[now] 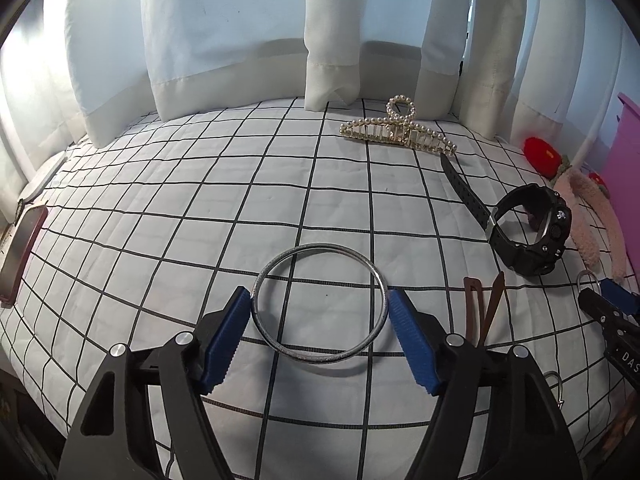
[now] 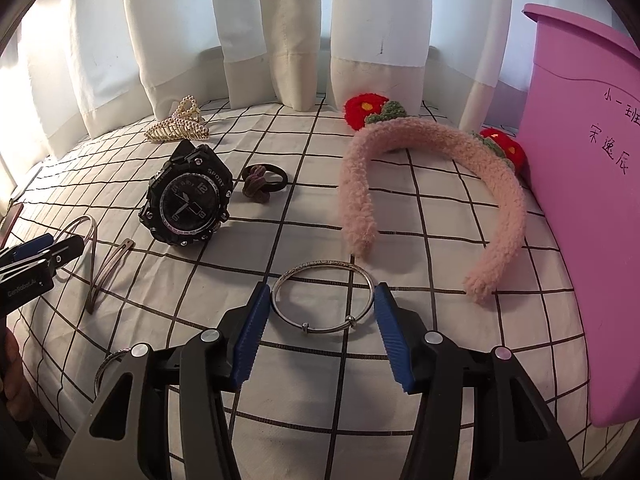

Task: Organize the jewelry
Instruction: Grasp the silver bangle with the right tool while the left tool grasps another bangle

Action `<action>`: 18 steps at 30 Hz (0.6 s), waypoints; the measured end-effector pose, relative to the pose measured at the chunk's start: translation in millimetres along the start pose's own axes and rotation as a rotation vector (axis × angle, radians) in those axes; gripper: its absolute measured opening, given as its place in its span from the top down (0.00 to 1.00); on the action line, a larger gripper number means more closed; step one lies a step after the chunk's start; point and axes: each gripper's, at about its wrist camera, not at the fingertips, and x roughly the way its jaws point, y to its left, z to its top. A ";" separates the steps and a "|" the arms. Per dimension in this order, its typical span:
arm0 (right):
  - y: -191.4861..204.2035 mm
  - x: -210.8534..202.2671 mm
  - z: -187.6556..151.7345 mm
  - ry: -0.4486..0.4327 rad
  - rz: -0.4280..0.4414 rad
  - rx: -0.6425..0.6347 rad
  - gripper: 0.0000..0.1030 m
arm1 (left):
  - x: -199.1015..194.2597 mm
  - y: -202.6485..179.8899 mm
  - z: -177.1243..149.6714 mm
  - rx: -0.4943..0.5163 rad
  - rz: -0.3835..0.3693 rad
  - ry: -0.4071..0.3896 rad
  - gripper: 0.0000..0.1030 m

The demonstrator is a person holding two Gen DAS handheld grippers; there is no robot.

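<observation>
Daylight glows through the pale, translucent cream curtains [image 1: 248, 40] at the back, strongest at the left edge where it glares white. The white quilted cloth with black grid lines [image 1: 160, 208] is evenly lit, with soft, faint shadows. Both fisheye views bow the grid lines and darken to black at the corners, while the centres stay sharp.

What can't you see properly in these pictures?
- Pink box: right wrist view, the picture edge cuts off its top and right side; nothing inside shows.
- Phone: left wrist view, half lost at the dark left edge.
- Key ring: left wrist view, mostly behind the left hand-held gripper.
</observation>
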 end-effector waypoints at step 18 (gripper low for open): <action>4.4 -27.5 9.9 -0.016 0.011 0.025 0.50 | -36.2 2.0 24.1 0.002 -0.056 -0.044 0.33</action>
